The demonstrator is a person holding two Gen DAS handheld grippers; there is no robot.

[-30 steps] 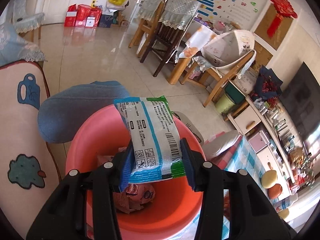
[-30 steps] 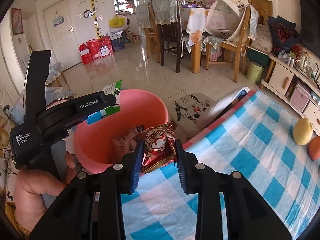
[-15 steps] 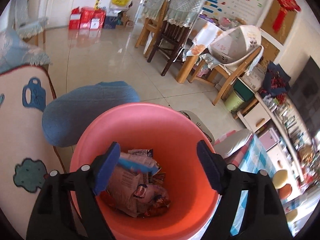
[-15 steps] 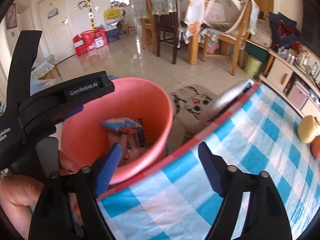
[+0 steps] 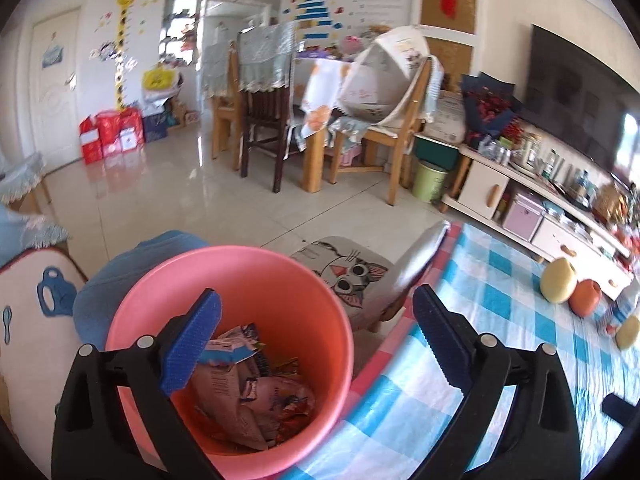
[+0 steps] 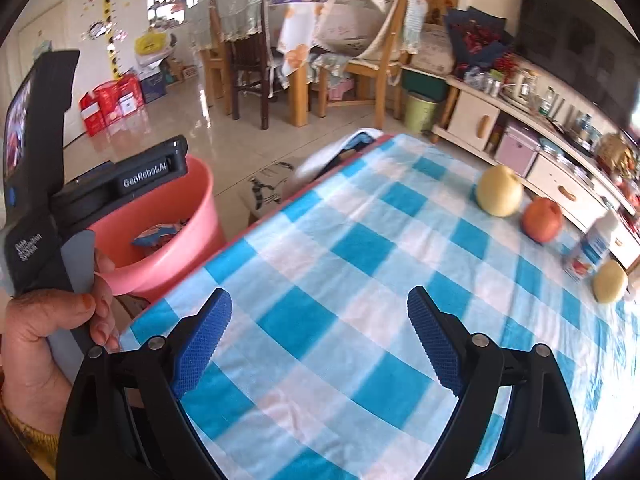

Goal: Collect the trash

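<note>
**Trash bucket and two empty grippers**

Bucket (image 5: 304, 280): pink plastic, standing just beside the table edge, holding crumpled snack wrappers (image 5: 244, 384). Left gripper (image 5: 316, 336): fingers spread wide, nothing between them, above the bucket's rim. Right gripper (image 6: 320, 340): fingers likewise parted and empty, over the blue-checked tablecloth (image 6: 360, 248). Bucket lies at 10 o'clock from the right gripper. Fruit: yellow pear (image 6: 499, 196) and red apple (image 6: 543, 219) at 2 o'clock, near each other.
</note>
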